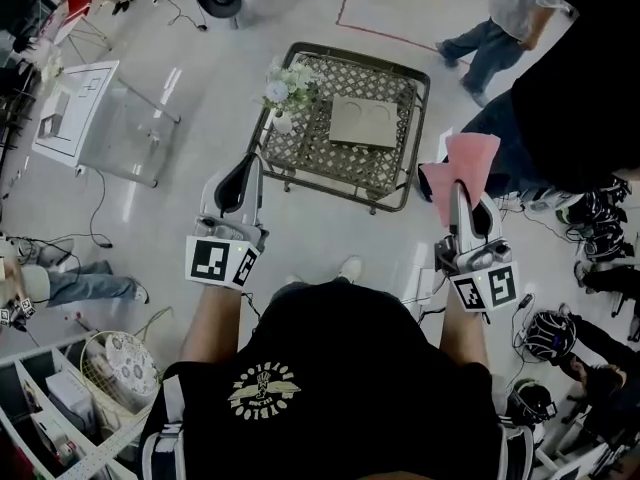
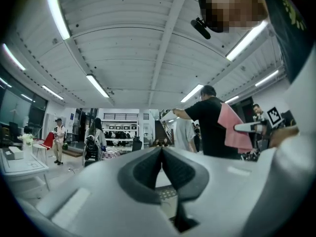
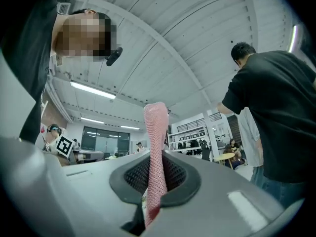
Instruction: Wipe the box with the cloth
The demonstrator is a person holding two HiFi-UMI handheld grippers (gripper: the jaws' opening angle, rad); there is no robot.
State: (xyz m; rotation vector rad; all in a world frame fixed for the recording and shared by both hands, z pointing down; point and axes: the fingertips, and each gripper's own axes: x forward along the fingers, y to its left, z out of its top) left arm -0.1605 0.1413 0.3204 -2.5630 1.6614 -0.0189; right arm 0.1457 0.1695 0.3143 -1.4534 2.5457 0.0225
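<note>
Head view: note flat pale-beige square box (image 1: 364,122) lying near centre of dark metal lattice worktop (image 1: 320,160), nothing touching it. Wiping not begun.

Right gripper view: right gripper (image 3: 157,169), fingers clenched on pink mesh cloth (image 3: 154,132), most of it standing up past the fingertips. From head view, same right gripper (image 1: 461,196) held just off worktop's near right corner, cloth (image 1: 468,158) fanned out above it, well apart from box.

Left gripper view: left gripper (image 2: 162,151) clenched shut on nothing, pads meeting. From head view, left gripper (image 1: 243,173) held just off worktop's near left corner.

To do the step well, prob.:
- bring cloth in over worktop, lay its loose end flat on box top, not just the edge
- press lightly, sweep side to side in overlapping strokes, incl. corners
- keep grip firm so cloth doesn't pull out of fingers
- box looks light, may slide on lattice; steady it w/ left gripper if so
- keep clear of vase on worktop's left side, looks easy to tip

Containers:
- small white vase (image 1: 283,121) on worktop's left side, just beside box, holding white flower bunch (image 1: 290,83)
- round wire basket (image 1: 86,363) on floor, well off worktop's near left, holding a patterned round item (image 1: 130,368); can't tell what
</note>
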